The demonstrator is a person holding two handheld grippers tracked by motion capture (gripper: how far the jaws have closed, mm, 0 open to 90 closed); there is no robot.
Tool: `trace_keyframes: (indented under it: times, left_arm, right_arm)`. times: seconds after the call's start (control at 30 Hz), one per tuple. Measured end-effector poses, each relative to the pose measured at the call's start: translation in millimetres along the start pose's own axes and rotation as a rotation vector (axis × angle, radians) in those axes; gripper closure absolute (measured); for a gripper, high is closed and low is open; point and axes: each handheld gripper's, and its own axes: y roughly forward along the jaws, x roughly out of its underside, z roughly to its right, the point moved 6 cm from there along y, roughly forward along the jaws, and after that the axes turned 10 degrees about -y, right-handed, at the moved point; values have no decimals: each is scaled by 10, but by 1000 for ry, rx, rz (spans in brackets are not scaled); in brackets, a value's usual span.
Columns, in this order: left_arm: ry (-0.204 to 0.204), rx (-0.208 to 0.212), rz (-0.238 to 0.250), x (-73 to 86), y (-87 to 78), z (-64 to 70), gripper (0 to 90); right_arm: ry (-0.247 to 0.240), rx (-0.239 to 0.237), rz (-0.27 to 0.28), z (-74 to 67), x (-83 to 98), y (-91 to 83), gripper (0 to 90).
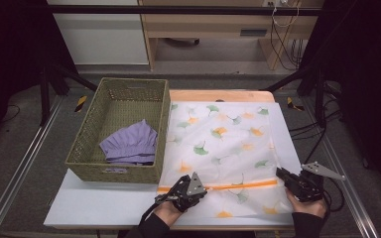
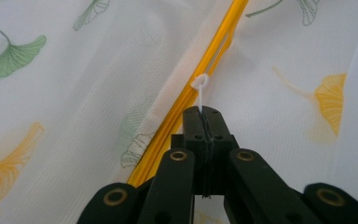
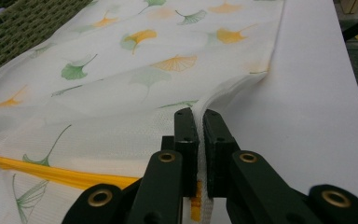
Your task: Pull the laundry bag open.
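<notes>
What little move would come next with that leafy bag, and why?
Probably the left hand-held gripper draws the white zipper pull along the orange zipper. Its jaws are shut on the pull, while the right hand-held gripper pinches the mesh bag edge, steadying it.

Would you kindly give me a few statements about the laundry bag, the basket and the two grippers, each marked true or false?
1. The left gripper is shut on the white zipper pull. True.
2. The right gripper hangs open above the table. False: it pinches the edge of the mesh laundry bag.
3. The wicker basket holds purple cloth. True.
4. The zipper is green. False: it is orange.
</notes>
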Motion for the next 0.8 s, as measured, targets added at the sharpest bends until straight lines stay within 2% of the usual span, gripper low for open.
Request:
trace_keyframes:
  times: [0.07,0.23,0.27,0.4,0.53,0.8]
  left_arm:
    - [5,-9,2,15,-90,-9,894]
    - [1,-18,-3,65,-166,-65,893]
    - [-12,-15,-5,104,-185,-93,893]
    - [-17,-21,-14,180,-236,-138,893]
    - [-44,-27,-6,287,-343,-214,893]
    - [-69,-51,0,445,-546,-329,893]
  right_arm:
    - [0,-3,2,-1,0,-5,859]
    - [-4,-1,-1,-12,2,7,860]
    - [-6,-1,-1,-10,1,4,859]
    - [-5,1,-1,-5,3,3,859]
    - [-3,0,-1,0,6,7,859]
    - [-2,-3,-4,-10,7,10,859]
